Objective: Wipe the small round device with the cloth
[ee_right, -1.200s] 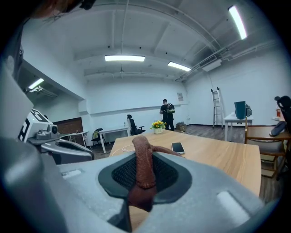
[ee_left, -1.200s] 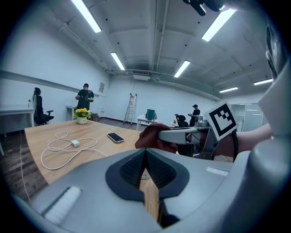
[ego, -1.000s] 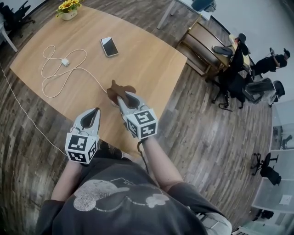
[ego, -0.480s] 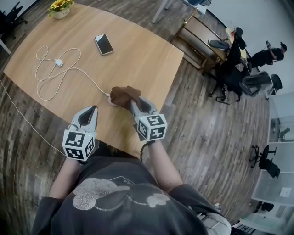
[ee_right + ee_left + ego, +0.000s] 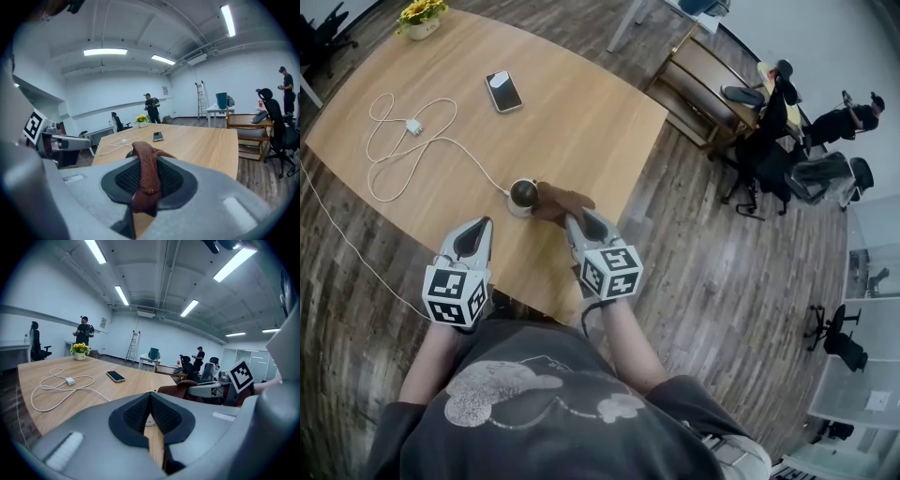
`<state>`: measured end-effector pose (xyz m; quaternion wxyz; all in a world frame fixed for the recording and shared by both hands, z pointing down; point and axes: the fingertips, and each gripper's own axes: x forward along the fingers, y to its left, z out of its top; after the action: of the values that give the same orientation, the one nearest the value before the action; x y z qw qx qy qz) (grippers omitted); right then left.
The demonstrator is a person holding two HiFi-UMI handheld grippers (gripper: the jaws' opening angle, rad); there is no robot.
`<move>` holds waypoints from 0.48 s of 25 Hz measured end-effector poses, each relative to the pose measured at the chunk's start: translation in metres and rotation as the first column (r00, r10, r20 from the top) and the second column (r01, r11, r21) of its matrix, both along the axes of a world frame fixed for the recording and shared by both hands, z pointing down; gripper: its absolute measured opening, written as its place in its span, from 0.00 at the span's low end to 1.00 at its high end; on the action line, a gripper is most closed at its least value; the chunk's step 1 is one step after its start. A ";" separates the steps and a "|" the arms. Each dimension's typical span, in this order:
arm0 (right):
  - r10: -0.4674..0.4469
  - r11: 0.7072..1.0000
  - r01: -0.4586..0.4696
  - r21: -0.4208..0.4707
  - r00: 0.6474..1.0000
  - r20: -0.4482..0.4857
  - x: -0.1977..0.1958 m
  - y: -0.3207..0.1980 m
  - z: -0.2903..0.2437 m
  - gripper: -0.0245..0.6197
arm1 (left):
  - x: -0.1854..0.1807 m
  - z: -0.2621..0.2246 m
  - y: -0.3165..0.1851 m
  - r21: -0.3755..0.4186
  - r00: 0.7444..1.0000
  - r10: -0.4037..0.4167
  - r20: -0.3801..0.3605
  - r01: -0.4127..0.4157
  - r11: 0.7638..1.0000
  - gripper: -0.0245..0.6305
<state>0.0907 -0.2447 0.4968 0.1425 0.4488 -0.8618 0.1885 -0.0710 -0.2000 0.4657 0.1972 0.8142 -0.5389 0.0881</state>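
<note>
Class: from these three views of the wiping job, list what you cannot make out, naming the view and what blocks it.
1. Right gripper view: the cloth, clamped in the right gripper, hides the small round device.
2. Left gripper view: the left gripper, shut, covers nearly all of the device.
3. Head view: whether cloth touches device is too small to judge; the white cable runs off the left edge.

This is an open-plan office. A long wooden desk [image 5: 581,122] carries a phone [image 5: 503,91], a white charger cable [image 5: 414,127] and a pot of yellow flowers [image 5: 420,17]. Around the desk stand black swivel chairs [image 5: 842,349], smaller tables and people [image 5: 853,117], on wood-plank floor [image 5: 703,262] under ceiling strip lights [image 5: 123,295].
</note>
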 end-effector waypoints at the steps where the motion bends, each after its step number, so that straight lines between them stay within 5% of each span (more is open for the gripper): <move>1: -0.026 1.000 0.026 0.018 1.000 0.016 -0.007 0.004 -0.008 0.13 | -0.002 -0.001 0.000 0.002 1.000 -0.010 0.000 0.010 1.000 0.07; 7: -0.228 0.970 0.219 0.102 0.969 0.095 -0.066 0.030 -0.040 0.13 | -0.016 0.001 0.002 -0.001 0.998 -0.064 0.002 0.064 0.998 0.07; 12: -0.271 0.961 0.265 0.084 0.960 0.068 -0.099 0.018 -0.019 0.13 | -0.022 0.004 0.003 -0.011 0.997 -0.077 0.005 0.077 0.997 0.07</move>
<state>-0.0083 -0.2266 0.4778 0.1159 0.3252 -0.9260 0.1528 -0.0932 -0.1968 0.4692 0.2039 0.7914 -0.5700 0.0851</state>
